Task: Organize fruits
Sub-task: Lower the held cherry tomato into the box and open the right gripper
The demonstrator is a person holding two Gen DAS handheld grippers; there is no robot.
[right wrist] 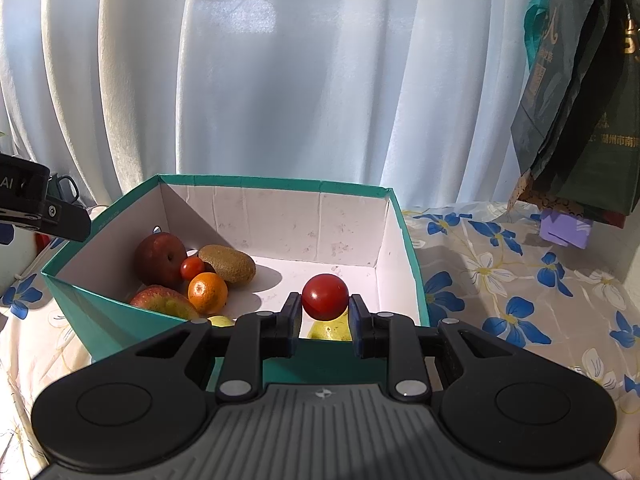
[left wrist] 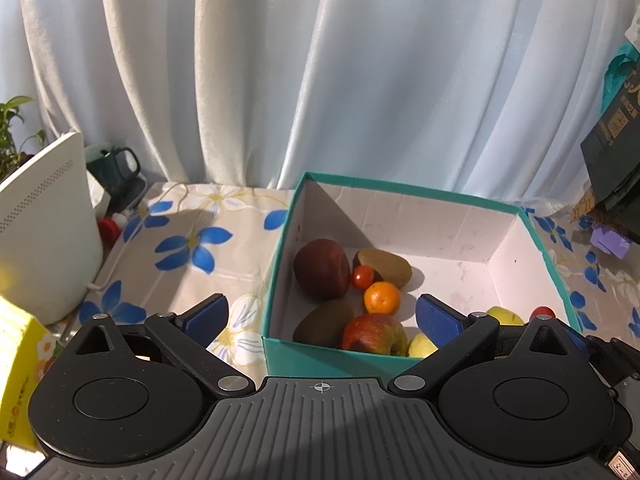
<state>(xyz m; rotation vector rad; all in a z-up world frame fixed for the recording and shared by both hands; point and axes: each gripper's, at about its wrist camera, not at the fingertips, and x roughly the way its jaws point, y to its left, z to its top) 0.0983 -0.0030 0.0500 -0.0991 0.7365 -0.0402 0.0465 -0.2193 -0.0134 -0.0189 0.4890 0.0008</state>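
Note:
A teal box (left wrist: 276,256) (right wrist: 404,224) with white inside walls holds a dark red apple (left wrist: 322,269) (right wrist: 159,258), a kiwi (left wrist: 386,266) (right wrist: 228,264), a cherry tomato (left wrist: 362,277) (right wrist: 192,269), a small orange (left wrist: 382,298) (right wrist: 207,293), a red-green apple (left wrist: 374,334) (right wrist: 164,300), a second kiwi (left wrist: 324,325) and yellow-green fruit (left wrist: 422,346) (right wrist: 330,330). My right gripper (right wrist: 325,312) is shut on a red tomato (right wrist: 325,297) (left wrist: 543,312), held over the box's near edge. My left gripper (left wrist: 320,312) stands open and empty above the box's near left corner.
A floral cloth (left wrist: 192,236) (right wrist: 520,304) covers the table. At the left stand a white appliance (left wrist: 44,224), a dark green mug (left wrist: 114,166) and a yellow carton (left wrist: 18,372). Dark green bags (right wrist: 584,92) and a purple item (right wrist: 564,230) sit at the right. White curtains hang behind.

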